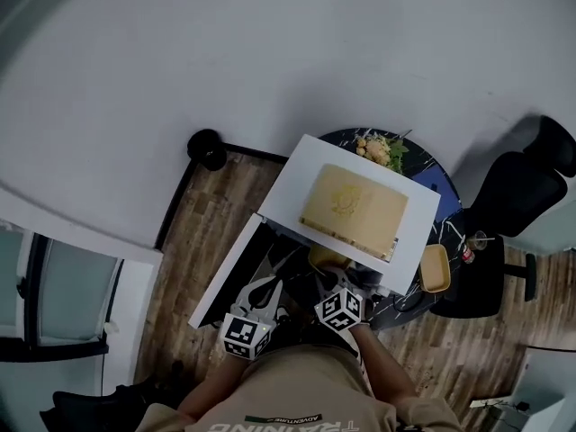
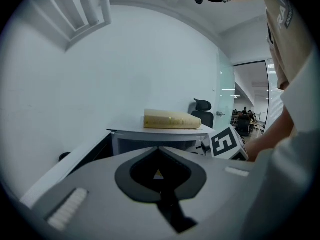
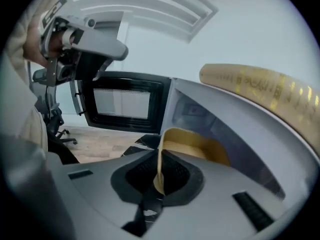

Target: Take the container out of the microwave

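right tool is clamped on the near wall of the yellow container, with the rim standing upright between its pads. an edge grip suits a shallow open tray that offers no handle. the container sits at the mouth of the white microwave, seemingly not yet clear of the cavity. the microwave door is swung wide to the left, leaving the way out unobstructed. left tool is closed on nothing and held low near the door, apparently in reserve. a flat yellow box lies on the microwave roof. judgement: withdrawal under way. a one-sided grip risks tilting, so a level pull is advised.
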